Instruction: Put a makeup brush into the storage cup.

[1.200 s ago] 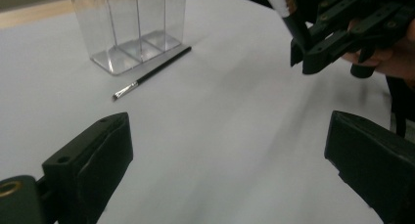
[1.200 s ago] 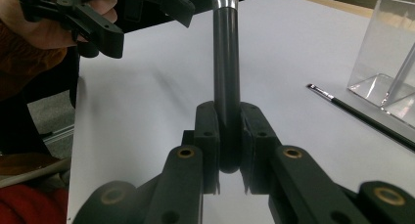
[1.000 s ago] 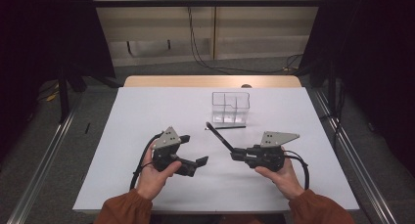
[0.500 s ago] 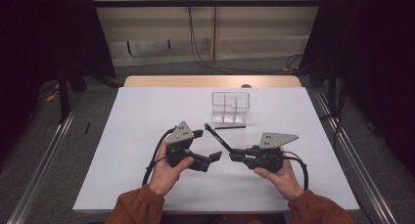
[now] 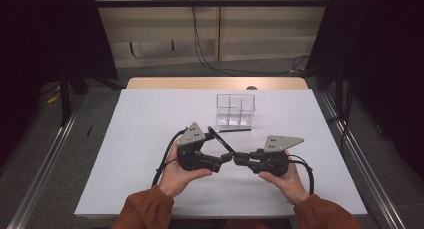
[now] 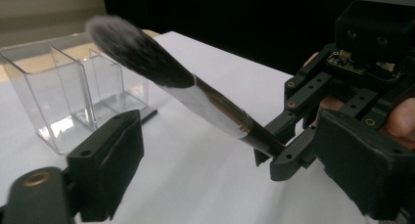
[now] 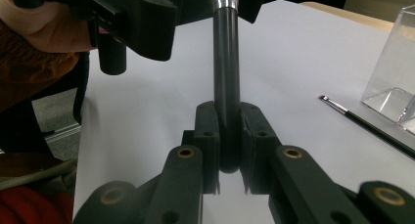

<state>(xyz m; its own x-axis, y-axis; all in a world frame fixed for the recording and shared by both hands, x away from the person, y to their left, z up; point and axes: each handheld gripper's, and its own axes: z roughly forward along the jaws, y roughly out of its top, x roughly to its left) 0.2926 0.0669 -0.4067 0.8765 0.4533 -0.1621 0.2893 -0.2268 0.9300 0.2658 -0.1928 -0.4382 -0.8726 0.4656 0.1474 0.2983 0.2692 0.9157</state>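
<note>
A makeup brush (image 6: 205, 99) with a black handle, silver ferrule and dark fluffy head is held off the table. My right gripper (image 7: 228, 150) is shut on the handle's end (image 7: 226, 87). In the high view the brush (image 5: 222, 143) slants up and left from the right gripper (image 5: 241, 160). My left gripper (image 6: 235, 180) faces it from the left with its jaws on either side of the handle, not touching it. Those jaws have just been closing and still stand wide. The two grippers (image 5: 223, 160) meet tip to tip near the table's front.
A clear plastic organizer (image 5: 235, 110) with several compartments stands behind the grippers on the white table (image 5: 150, 119). A thin dark brush (image 5: 234, 130) lies flat just in front of it. Both forearms come in from the front edge.
My left gripper has moved right toward the right gripper and now has the brush handle between its jaws. The right gripper and brush have stayed still.
</note>
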